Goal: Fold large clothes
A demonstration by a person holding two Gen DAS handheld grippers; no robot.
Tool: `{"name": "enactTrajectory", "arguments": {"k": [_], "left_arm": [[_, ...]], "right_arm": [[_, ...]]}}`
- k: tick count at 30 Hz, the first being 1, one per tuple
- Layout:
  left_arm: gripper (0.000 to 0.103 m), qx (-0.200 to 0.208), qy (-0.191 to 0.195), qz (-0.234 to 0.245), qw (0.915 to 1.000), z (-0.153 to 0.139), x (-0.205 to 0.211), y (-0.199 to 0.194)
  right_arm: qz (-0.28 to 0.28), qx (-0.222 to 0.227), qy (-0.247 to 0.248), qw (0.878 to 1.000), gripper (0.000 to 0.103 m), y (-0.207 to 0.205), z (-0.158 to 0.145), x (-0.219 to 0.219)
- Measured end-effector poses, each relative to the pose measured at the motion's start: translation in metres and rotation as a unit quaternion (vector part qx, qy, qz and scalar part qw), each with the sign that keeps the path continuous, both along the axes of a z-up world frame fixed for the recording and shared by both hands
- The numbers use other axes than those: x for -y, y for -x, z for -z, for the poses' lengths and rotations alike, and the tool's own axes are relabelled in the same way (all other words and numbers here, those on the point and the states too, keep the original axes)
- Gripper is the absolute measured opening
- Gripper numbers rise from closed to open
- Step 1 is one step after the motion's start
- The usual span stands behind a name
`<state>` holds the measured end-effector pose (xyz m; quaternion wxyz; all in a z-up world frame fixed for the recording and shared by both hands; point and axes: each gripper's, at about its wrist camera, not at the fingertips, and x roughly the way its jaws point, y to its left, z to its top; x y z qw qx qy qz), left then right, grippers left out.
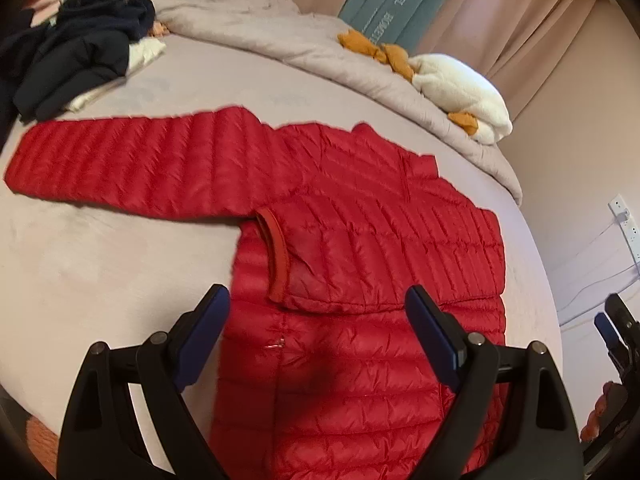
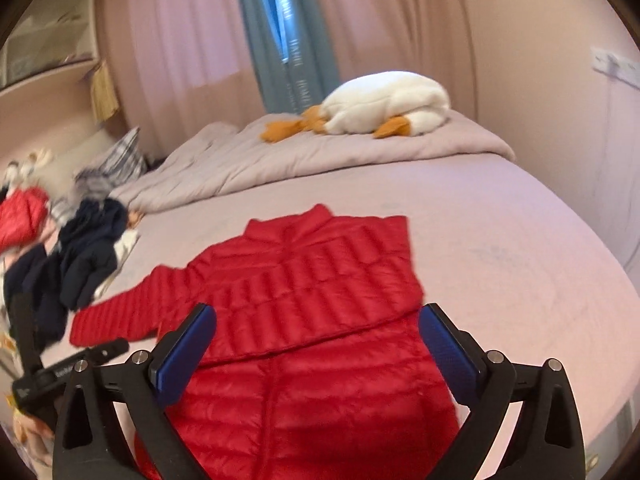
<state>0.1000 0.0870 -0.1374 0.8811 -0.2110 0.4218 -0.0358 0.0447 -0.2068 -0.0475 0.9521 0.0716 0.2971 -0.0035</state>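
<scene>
A red quilted puffer jacket [image 1: 360, 240] lies flat on the bed, collar toward the far side. One sleeve [image 1: 120, 164] stretches out to the left; the other sleeve is folded across the chest, its cuff [image 1: 278, 254] near the middle. My left gripper [image 1: 320, 300] is open and empty, hovering over the jacket's lower body just below the cuff. In the right wrist view the jacket [image 2: 304, 280] fills the centre, and my right gripper [image 2: 318, 320] is open and empty above its lower half. The right gripper also shows at the left wrist view's right edge [image 1: 612, 328].
The bed [image 1: 100, 272] has a pale sheet and a bunched grey duvet [image 1: 280, 36] at the far side. A white and orange plush toy [image 2: 380, 104] lies on the duvet. A pile of dark clothes [image 1: 76, 56] sits at the far left. Curtains and walls stand behind.
</scene>
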Motion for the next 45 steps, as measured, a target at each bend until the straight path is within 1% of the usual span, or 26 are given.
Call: {"name": "enactTrajectory", "arguments": {"k": [2, 7, 10, 12, 14, 16, 17, 18, 20, 22, 23, 24, 25, 27, 28, 29, 33, 37, 41, 45], "left_arm": [[0.089, -0.018, -0.003, 0.0, 0.9998, 0.009, 0.004, -0.006], [0.089, -0.037, -0.016, -0.003, 0.9992, 0.027, 0.011, -0.018], [0.088, -0.055, -0.016, -0.018, 0.9982, 0.039, 0.009, -0.026], [0.088, -0.053, -0.013, -0.023, 0.9983, 0.043, 0.009, -0.029], [0.087, -0.053, -0.001, -0.024, 0.9983, 0.048, 0.008, -0.034], [0.078, -0.059, 0.021, -0.03, 0.9976, 0.055, 0.005, -0.04], [0.076, -0.059, 0.028, -0.032, 0.9974, 0.057, 0.003, -0.042], [0.07, -0.059, 0.037, -0.036, 0.9969, 0.06, 0.001, -0.045], [0.061, -0.067, 0.035, -0.047, 0.996, 0.065, 0.001, -0.049], [0.037, -0.065, 0.044, -0.059, 0.9952, 0.068, 0.001, -0.052], [0.031, -0.062, 0.048, -0.061, 0.995, 0.068, 0.002, -0.053], [0.021, -0.059, 0.05, -0.061, 0.9951, 0.066, 0.003, -0.054], [0.017, -0.055, 0.05, -0.062, 0.9953, 0.063, 0.004, -0.055], [0.015, -0.044, 0.038, -0.064, 0.9963, 0.052, 0.006, -0.059], [0.014, -0.03, 0.029, -0.064, 0.9971, 0.04, 0.007, -0.061], [0.014, -0.021, 0.024, -0.063, 0.9975, 0.033, 0.008, -0.064], [0.013, 0.037, 0.015, -0.057, 0.9976, -0.015, 0.006, -0.074], [0.013, 0.075, 0.003, -0.055, 0.9957, -0.051, 0.005, -0.088], [0.013, 0.104, -0.019, -0.058, 0.9927, -0.075, -0.001, -0.098], [0.013, 0.106, -0.027, -0.057, 0.9923, -0.082, -0.008, -0.109]], "right_arm": [[0.016, 0.001, -0.003, 1.0, 0.1, 0.003, 0.003, 0.007], [0.043, -0.015, -0.002, 0.999, 0.1, 0.003, 0.019, 0.021], [0.047, -0.03, -0.013, 0.998, 0.1, 0.003, 0.028, 0.028], [0.048, -0.034, -0.019, 0.998, 0.1, 0.006, 0.032, 0.032], [0.05, -0.036, -0.022, 0.998, 0.1, 0.011, 0.034, 0.034], [0.05, -0.038, -0.027, 0.998, 0.1, 0.012, 0.037, 0.037], [0.049, -0.038, -0.028, 0.998, 0.1, 0.013, 0.037, 0.039], [0.05, -0.038, -0.031, 0.998, 0.1, 0.014, 0.038, 0.04], [0.051, -0.038, -0.035, 0.997, 0.1, 0.015, 0.039, 0.043], [0.052, -0.039, -0.039, 0.997, 0.1, 0.015, 0.04, 0.045], [0.053, -0.039, -0.041, 0.997, 0.1, 0.015, 0.041, 0.046], [0.054, -0.039, -0.042, 0.997, 0.1, 0.015, 0.042, 0.047], [0.054, -0.041, -0.043, 0.997, 0.1, 0.014, 0.043, 0.048], [0.054, -0.044, -0.045, 0.997, 0.1, 0.013, 0.044, 0.05], [0.054, -0.044, -0.046, 0.997, 0.1, 0.012, 0.044, 0.051], [0.053, -0.043, -0.045, 0.997, 0.1, 0.012, 0.043, 0.051], [0.056, -0.037, -0.039, 0.997, 0.1, 0.01, 0.038, 0.052], [0.052, -0.028, -0.036, 0.998, 0.1, 0.004, 0.03, 0.052], [0.044, -0.023, -0.031, 0.998, 0.1, -0.008, 0.025, 0.051], [0.031, -0.027, -0.036, 0.999, 0.1, -0.03, 0.023, 0.052]]}}
